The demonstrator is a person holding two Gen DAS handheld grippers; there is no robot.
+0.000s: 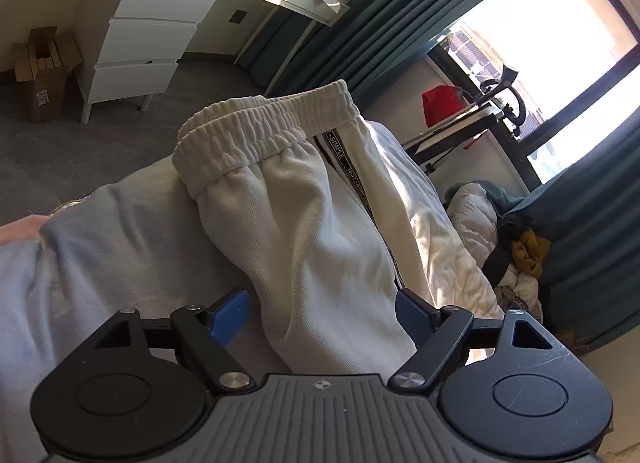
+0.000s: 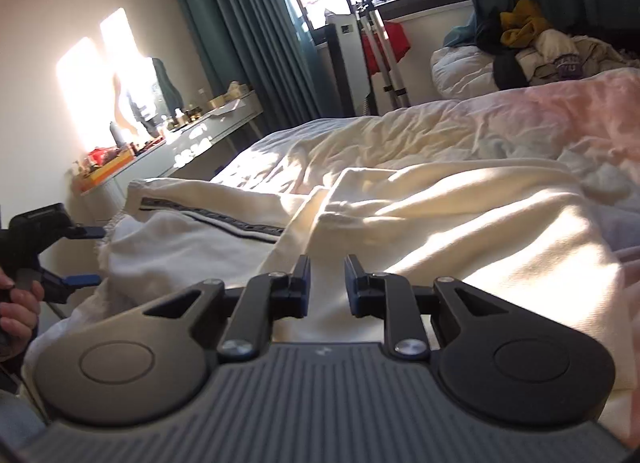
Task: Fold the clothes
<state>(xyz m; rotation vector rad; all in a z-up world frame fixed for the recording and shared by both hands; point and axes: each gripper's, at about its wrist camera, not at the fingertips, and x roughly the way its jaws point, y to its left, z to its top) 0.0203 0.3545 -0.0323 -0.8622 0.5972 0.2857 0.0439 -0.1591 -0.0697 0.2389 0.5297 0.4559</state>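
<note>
Clothes pile (image 2: 536, 47), desk (image 2: 208, 127), curtains (image 2: 236, 23) beyond trousers (image 2: 400, 215)

Trousers (image 1: 288, 223): on the bed (image 2: 440, 131), waistband toward the bed's edge, nearest the floor.
Left gripper (image 1: 322, 317): over the trousers, jaws wide apart with the cloth between them, at the waistband end in the right wrist view.
Right gripper (image 2: 327, 283): over the trousers, jaws slightly apart.
Table (image 2: 224, 123): beyond the bed's left side, against the wall, small items on top.
Clothes pile (image 2: 532, 47): on the bed's far corner, near the window.
Cardboard box (image 1: 44, 75): on the floor, left of the drawers (image 1: 140, 43).
</note>
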